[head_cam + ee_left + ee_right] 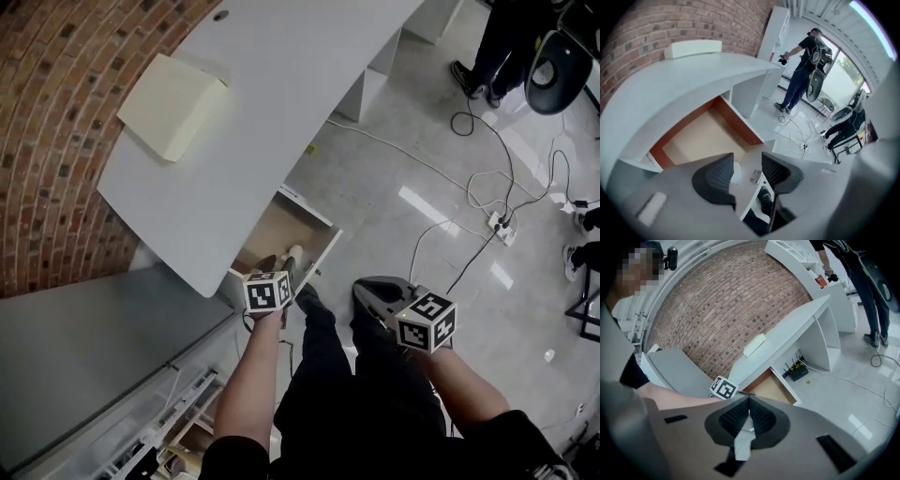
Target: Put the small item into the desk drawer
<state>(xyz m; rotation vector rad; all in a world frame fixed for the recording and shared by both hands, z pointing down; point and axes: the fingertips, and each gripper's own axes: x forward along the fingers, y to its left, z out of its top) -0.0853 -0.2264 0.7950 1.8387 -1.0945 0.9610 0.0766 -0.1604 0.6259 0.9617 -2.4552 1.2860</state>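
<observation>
The desk drawer (281,228) stands pulled out under the white curved desk (281,84), its wooden bottom (701,136) bare. My left gripper (281,263) hovers over the drawer's front panel (752,180), jaws apart. In the left gripper view a small white rounded thing (736,171) shows against the inner side of the left pad; the other pad is not touching it. I cannot tell whether it is the small item. My right gripper (367,292) hangs over the floor to the right of the drawer, its jaws shut (749,411) with nothing between them.
A cream box (178,108) lies on the desk by the brick wall. A grey cabinet (84,347) stands at the left. Cables and a power strip (500,228) lie on the floor to the right. A person (799,70) stands beyond the desk; a router (799,372) sits under it.
</observation>
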